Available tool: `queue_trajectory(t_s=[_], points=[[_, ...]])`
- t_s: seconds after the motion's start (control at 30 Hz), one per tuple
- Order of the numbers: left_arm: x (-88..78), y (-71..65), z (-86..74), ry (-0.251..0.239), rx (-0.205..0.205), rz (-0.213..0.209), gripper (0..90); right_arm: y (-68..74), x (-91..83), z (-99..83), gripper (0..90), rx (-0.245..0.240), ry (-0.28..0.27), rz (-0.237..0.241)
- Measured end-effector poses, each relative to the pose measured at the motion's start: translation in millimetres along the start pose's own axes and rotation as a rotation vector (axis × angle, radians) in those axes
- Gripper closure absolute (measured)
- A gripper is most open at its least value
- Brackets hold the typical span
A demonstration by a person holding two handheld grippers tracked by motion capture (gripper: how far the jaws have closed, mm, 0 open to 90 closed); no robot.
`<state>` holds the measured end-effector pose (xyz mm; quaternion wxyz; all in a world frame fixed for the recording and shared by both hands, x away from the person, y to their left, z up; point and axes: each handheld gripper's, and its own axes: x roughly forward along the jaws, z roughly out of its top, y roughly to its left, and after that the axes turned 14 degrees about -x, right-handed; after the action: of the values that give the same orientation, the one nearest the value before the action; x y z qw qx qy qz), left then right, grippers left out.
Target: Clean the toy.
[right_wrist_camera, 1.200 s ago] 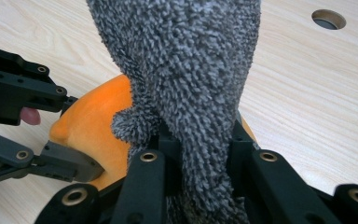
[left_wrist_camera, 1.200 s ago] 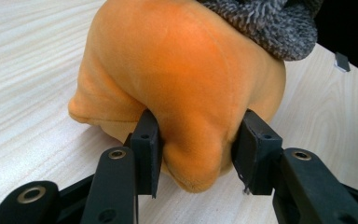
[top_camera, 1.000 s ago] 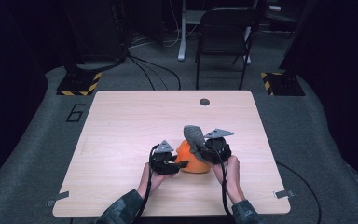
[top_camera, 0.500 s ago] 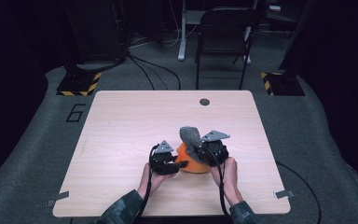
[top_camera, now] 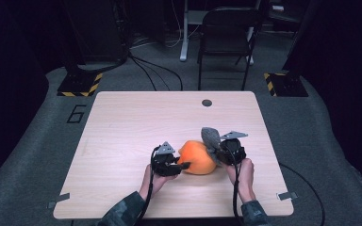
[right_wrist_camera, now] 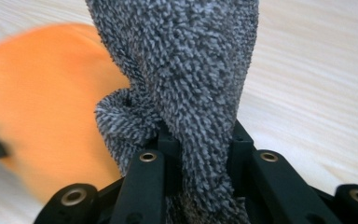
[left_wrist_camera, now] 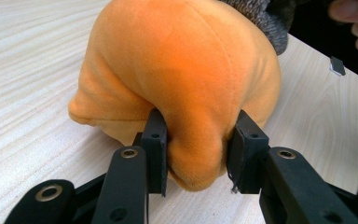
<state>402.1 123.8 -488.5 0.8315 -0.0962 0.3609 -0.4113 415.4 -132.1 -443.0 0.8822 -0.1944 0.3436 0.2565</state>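
Observation:
An orange plush toy (top_camera: pixel 197 157) lies on the wooden table (top_camera: pixel 132 122) near its front edge. My left gripper (top_camera: pixel 181 165) comes at it from the left and is shut on a fold of the plush (left_wrist_camera: pixel 186 70), which bulges between the pads (left_wrist_camera: pixel 154 140). My right gripper (top_camera: pixel 218 151) stands at the toy's right side, shut on a grey fuzzy cloth (top_camera: pixel 210 136). In the right gripper view the cloth (right_wrist_camera: pixel 191 70) rises from between the jaws of that gripper (right_wrist_camera: pixel 200 149), with the orange plush (right_wrist_camera: pixel 42 107) blurred to the left.
A dark round grommet (top_camera: pixel 207 102) sits near the table's far edge. A black chair (top_camera: pixel 228 33) stands behind the table, with yellow-and-black striped bases (top_camera: pixel 80 84) on the floor at both sides. Cables trail from the grippers over the front edge.
My right gripper has shifted to the right with the grey cloth, so more of the orange plush shows. The left gripper has kept its place.

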Motion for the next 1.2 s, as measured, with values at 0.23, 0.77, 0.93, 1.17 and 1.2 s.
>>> queue_trajectory(t_s=[0.23, 0.77, 0.93, 1.17, 1.2], points=[[0.3, 0.8, 0.1, -0.001, -0.002, -0.004, 64.0, -18.2, 27.1, -24.6, 74.0, 0.056, 0.103, -0.004], [-0.2, 0.1, 0.0, -0.003, -0.003, 0.008, 63.7, -6.3, -39.0, 14.5, 74.1, 0.037, -0.136, 0.024], [-0.4, -2.1, -0.1, 0.006, 0.023, 0.015, 61.5, 44.3, -33.7, 37.8, 74.0, -0.075, -0.16, 0.118], [-2.2, 3.9, 2.3, 0.031, 0.04, 0.029, 41.7, 50.9, -7.6, 29.9, 74.8, -0.111, -0.1, 0.098], [-2.4, 3.8, 2.3, 0.03, 0.039, 0.031, 40.9, 50.8, -7.4, 29.4, 74.8, -0.103, -0.105, 0.098]])
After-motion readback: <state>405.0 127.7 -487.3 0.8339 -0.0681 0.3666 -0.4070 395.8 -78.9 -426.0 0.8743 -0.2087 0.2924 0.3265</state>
